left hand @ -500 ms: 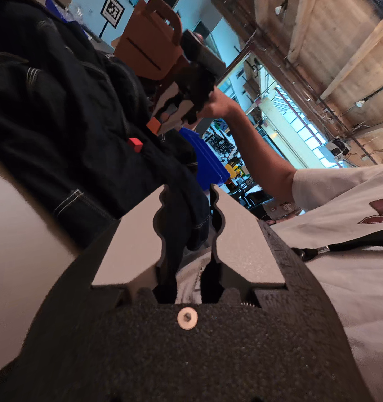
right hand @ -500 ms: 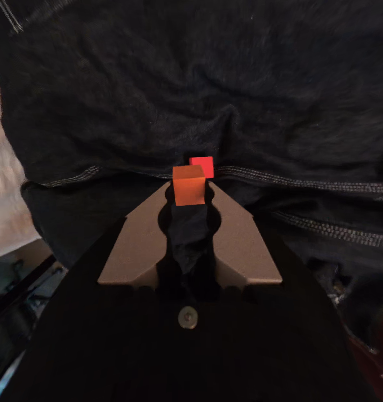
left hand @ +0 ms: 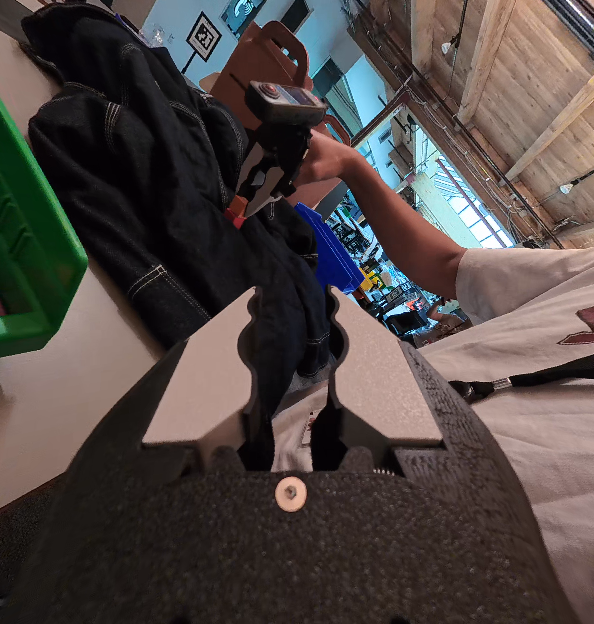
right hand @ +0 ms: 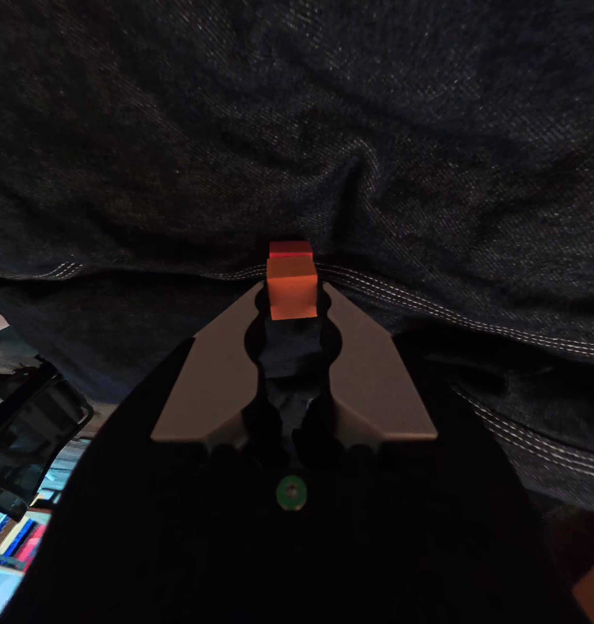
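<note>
A dark denim garment (left hand: 137, 175) lies bunched on the beige table (left hand: 69, 388). My left gripper (left hand: 292, 293) stands at its near edge, and a fold of the denim fills the gap between its fingers. My right gripper (right hand: 292, 287) is shut on an orange cube (right hand: 292, 293). It holds the cube right against a red cube (right hand: 290, 249) that sits at a stitched seam of the denim (right hand: 423, 135). In the left wrist view the right gripper (left hand: 245, 206), the orange cube (left hand: 238, 203) and the red cube (left hand: 234, 218) show on top of the garment.
A green bin (left hand: 35, 270) stands on the table to the left. A blue bin (left hand: 329, 256) and a brown cardboard carrier (left hand: 255, 50) are behind the garment. A person's arm (left hand: 407, 229) and white shirt (left hand: 525, 337) fill the right side.
My right gripper has carried the orange cube closer, so it now sits right against the red cube. The left wrist view has swung, bringing the green bin into sight.
</note>
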A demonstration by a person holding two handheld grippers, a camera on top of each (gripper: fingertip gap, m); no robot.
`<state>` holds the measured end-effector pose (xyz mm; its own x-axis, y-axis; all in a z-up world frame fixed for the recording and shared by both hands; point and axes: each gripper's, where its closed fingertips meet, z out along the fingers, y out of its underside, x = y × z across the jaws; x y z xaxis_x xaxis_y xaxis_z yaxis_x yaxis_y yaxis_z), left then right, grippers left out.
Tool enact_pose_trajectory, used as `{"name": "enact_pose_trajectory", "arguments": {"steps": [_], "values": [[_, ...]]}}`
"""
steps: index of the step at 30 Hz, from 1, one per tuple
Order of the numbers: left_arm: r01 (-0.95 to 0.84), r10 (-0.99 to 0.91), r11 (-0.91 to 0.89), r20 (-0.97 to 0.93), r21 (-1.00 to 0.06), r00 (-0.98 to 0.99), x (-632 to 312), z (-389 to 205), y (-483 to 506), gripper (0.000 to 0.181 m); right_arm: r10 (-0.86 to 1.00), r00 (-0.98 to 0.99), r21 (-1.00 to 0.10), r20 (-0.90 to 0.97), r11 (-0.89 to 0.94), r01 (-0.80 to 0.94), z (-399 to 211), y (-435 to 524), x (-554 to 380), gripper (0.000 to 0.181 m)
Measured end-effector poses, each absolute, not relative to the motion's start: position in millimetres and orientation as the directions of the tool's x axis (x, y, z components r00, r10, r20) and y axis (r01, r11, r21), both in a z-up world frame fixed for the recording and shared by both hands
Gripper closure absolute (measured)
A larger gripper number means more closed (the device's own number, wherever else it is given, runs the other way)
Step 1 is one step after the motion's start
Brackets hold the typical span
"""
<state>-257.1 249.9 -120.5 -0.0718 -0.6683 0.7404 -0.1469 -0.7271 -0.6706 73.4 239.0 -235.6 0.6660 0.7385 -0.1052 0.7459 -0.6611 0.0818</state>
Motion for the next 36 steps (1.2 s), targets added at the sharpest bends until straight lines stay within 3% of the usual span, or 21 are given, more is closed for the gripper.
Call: {"name": "enact_pose_trajectory", "arguments": {"steps": [8, 13, 17, 23, 26, 29, 33, 36], "values": [[-0.174, -0.670, -0.722, 0.740, -0.669, -0.062, -255, -125, 252, 0.138, 0.676, 0.728, 0.055, -0.115, -0.727, 0.684, -240, 238, 73, 0.154], [-0.205, -0.676, -0.714, 0.735, -0.669, -0.043, -250, -129, 250, 0.142, 0.663, 0.741, 0.049, -0.107, -0.740, 0.670, -243, 234, 73, 0.145], [-0.246, -0.692, -0.694, 0.721, -0.677, -0.032, -243, -126, 248, 0.142, 0.660, 0.748, -0.019, -0.068, -0.751, 0.660, -236, 235, 74, 0.135], [-0.309, -0.768, -0.638, 0.615, -0.705, 0.181, -246, -136, 278, 0.142, 0.569, 0.822, -0.287, 0.030, -0.782, 0.553, -193, 236, 79, 0.129], [-0.436, -0.787, -0.593, 0.372, -0.677, 0.492, -276, -172, 335, 0.142, 0.481, 0.877, -0.502, 0.015, -0.755, 0.422, -168, 228, 68, 0.127], [-0.565, -0.739, -0.597, 0.117, -0.569, 0.663, -304, -204, 390, 0.142, 0.409, 0.912, -0.663, -0.026, -0.690, 0.290, -152, 211, 48, 0.128], [-0.632, -0.746, -0.643, 0.164, -0.432, 0.645, -281, -231, 413, 0.142, 0.378, 0.918, -0.783, -0.123, -0.605, 0.144, -149, 179, 12, 0.130], [-0.833, -0.888, -0.443, 0.032, -0.333, 0.459, -273, -250, 425, 0.142, 0.380, 0.909, -0.808, -0.174, -0.582, 0.089, -158, 152, -6, 0.131]]}}
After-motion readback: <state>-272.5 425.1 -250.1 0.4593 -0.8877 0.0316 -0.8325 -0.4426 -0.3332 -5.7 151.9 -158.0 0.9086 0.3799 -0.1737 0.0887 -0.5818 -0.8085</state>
